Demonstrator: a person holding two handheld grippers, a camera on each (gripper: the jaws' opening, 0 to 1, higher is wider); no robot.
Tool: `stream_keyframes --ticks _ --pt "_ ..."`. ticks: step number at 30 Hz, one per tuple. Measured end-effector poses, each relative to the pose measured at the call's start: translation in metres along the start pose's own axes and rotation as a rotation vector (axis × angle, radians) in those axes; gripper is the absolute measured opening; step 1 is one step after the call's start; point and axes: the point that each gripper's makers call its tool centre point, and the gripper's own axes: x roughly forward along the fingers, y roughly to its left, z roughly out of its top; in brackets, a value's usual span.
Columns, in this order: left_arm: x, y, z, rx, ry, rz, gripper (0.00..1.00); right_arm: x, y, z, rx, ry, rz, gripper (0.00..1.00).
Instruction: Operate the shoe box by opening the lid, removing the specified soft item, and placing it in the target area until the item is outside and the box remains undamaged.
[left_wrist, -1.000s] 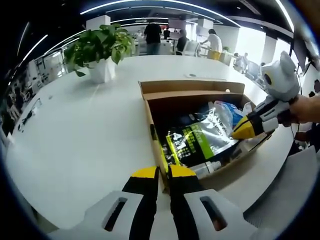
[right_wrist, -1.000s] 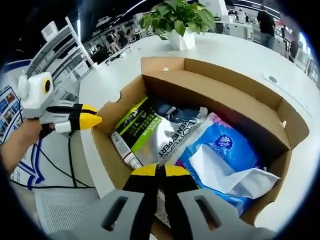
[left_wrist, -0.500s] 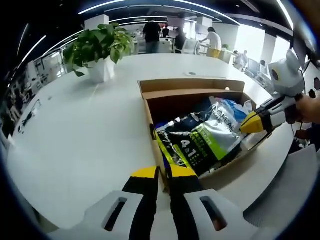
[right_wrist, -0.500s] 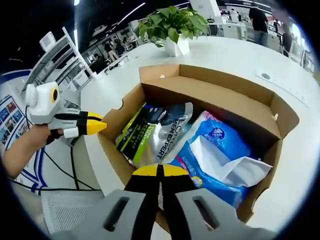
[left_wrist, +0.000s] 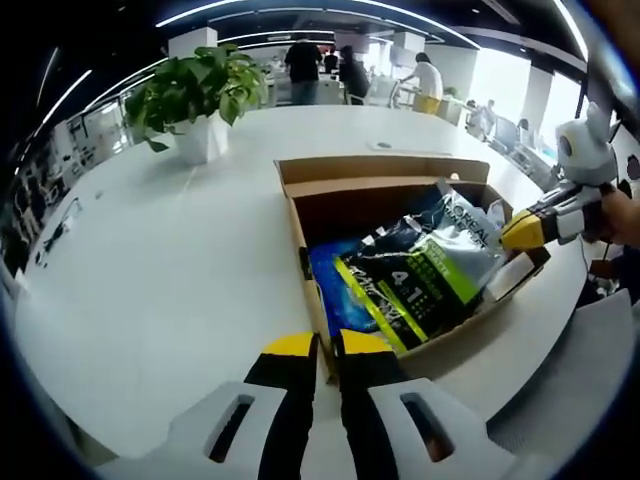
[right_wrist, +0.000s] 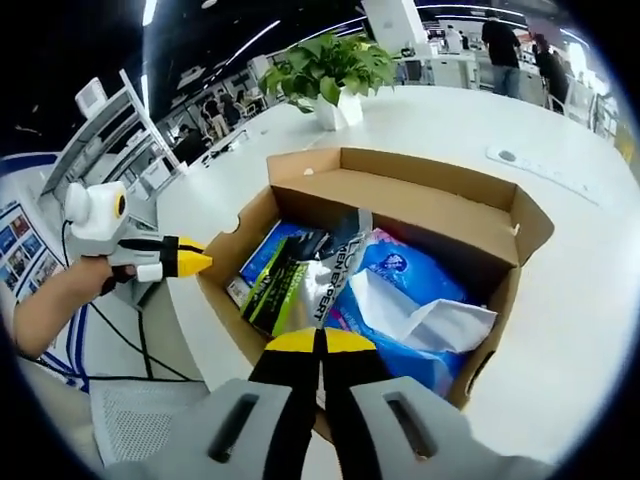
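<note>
An open brown cardboard box (left_wrist: 380, 170) (right_wrist: 400, 195) stands on the white table. A silver, green and black soft pouch (left_wrist: 430, 275) (right_wrist: 300, 285) is tilted up out of it. My right gripper (right_wrist: 320, 340) (left_wrist: 522, 230) is shut on the pouch's upper corner, near the box's rim. Under the pouch lie a blue tissue pack (right_wrist: 392, 265) (left_wrist: 335, 290) and crumpled white paper (right_wrist: 420, 315). My left gripper (left_wrist: 318, 348) (right_wrist: 190, 262) is shut with nothing in it, its tips just outside the box's near wall.
A potted plant (left_wrist: 200, 95) (right_wrist: 330, 70) stands on the round white table (left_wrist: 150, 250) beyond the box. The table's edge runs close to the box on the person's side, with a mesh chair (right_wrist: 130, 420) below. People stand far back.
The right gripper has drawn back and up with the pouch, which has risen and tilted out of the box. The blue pack beneath it has come into sight. The left gripper has stayed still.
</note>
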Motion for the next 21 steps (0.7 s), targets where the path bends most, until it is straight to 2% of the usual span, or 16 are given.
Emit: stream_keyframes --ticks 6,10,14,21 --pt "0.0 -0.001 0.0 0.01 0.014 -0.001 0.05 -0.01 -0.006 -0.001 0.002 -0.013 -0.013 0.0" --pt "-0.001 -0.002 0.002 0.051 0.03 0.004 0.06 -0.014 -0.009 -0.002 -0.017 -0.015 -0.026 0.0" --pt "-0.002 -0.003 0.004 0.066 0.035 0.001 0.08 -0.018 -0.013 -0.005 -0.052 -0.014 -0.049 0.0" --pt "-0.005 -0.007 0.01 0.101 0.029 0.0 0.13 -0.025 -0.024 -0.013 -0.063 -0.008 -0.072 0.0"
